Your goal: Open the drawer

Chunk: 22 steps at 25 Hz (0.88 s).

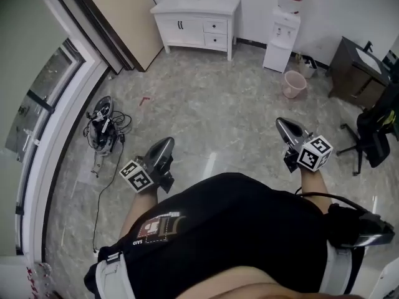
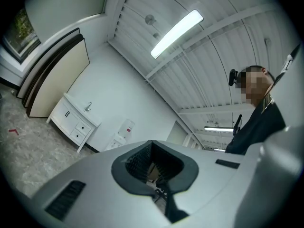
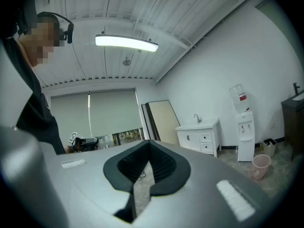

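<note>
Drawers, two small white ones stacked one above the other (image 1: pixel 215 33), sit in the right half of a white vanity cabinet with a sink and tap (image 1: pixel 187 27) against the far wall. In the head view a wide stretch of grey marbled floor (image 1: pixel 218 104) lies between the cabinet and both grippers, so the drawers are well apart from either pair of jaws and nothing touches them; both drawer fronts sit flush with the cabinet.

The left gripper (image 1: pixel 167 143) is held out in front of the person's black-shirted body (image 1: pixel 230 229), its silver nose angled ahead and a little toward the middle, with the marker cube at the hand end. In the left gripper view its jaws (image 2: pixel 152 151) are closed on each other with nothing between them, and the cabinet shows far off at the left.

The right gripper (image 1: pixel 282 124) is held out on the other side, nose forward and angled slightly inward, roughly level. Its jaws (image 3: pixel 148 151) are likewise together and empty, and in the right gripper view the cabinet stands off to the right of them.

A white water dispenser (image 1: pixel 280 36) stands just beside the cabinet, with a pink bin (image 1: pixel 293 84) near it. A tangle of black cables and gear (image 1: pixel 103 126) lies on the floor to the left.
</note>
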{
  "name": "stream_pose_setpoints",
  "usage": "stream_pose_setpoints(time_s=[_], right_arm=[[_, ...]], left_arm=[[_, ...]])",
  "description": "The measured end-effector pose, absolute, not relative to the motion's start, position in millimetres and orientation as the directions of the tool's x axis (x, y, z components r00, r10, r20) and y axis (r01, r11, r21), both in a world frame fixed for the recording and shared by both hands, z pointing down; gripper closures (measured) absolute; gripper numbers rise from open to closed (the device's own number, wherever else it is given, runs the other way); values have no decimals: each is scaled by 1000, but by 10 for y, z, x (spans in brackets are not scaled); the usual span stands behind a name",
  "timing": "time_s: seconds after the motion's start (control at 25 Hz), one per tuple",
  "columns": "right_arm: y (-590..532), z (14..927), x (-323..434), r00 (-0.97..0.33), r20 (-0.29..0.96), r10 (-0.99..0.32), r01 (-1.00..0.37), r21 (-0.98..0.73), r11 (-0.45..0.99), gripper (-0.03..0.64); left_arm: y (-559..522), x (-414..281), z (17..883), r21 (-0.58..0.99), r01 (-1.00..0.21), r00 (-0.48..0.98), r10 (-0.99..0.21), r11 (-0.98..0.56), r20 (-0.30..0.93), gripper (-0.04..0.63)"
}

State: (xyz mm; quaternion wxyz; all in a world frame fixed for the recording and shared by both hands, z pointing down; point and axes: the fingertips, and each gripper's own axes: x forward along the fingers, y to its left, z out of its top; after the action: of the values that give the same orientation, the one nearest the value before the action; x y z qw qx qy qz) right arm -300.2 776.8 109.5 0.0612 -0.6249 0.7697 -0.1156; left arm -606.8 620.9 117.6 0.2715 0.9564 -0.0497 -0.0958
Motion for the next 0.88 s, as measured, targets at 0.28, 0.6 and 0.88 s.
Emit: stream_pose_setpoints(time_s=[0.28, 0.6, 0.88], right_arm=[[7161, 1212, -3244, -213, 61, -975, -950, -246, 192, 626], [6781, 1321, -2720, -184, 64, -981, -948, -274, 160, 626], [6251, 1274, -1844, -269, 46, -962, -932, -266, 247, 626]], left_arm=[[5491, -6259, 1320, 534, -48, 978, -149, -844, -148, 606], [5082, -5889, 1445, 549, -61, 978, -159, -834, -134, 604], [4799, -5082, 1336, 532, -132, 964, -234, -837, -129, 604]])
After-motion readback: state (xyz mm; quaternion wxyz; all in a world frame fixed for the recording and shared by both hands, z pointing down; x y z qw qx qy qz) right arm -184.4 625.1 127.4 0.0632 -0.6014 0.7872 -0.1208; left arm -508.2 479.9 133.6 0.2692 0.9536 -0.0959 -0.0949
